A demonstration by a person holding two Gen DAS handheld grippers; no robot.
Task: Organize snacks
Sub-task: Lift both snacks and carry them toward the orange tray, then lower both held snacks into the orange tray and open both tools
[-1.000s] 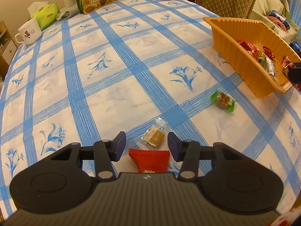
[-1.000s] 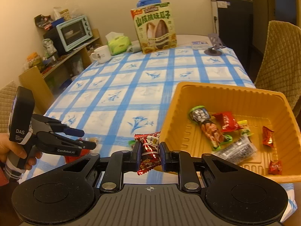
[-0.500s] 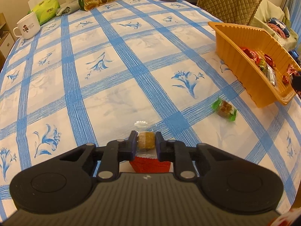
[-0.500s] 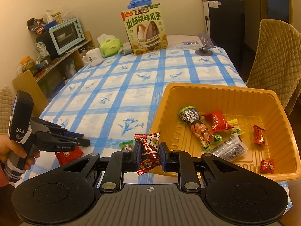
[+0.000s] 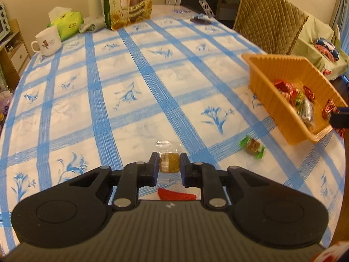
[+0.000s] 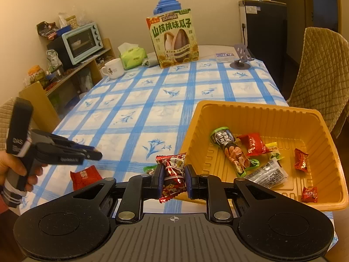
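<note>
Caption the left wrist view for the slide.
Left gripper shut on a clear-wrapped brown candy above the blue-checked tablecloth, orange plastic tray at right.

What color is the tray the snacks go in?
The tray is orange-yellow plastic, clearest in the right wrist view.

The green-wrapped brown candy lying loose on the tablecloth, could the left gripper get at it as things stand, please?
Probably not yet: the left gripper is shut on a clear-wrapped tan candy. The green-wrapped brown candy itself lies uncovered on the tablecloth, apart from the orange plastic tray, so the path looks free.
</note>
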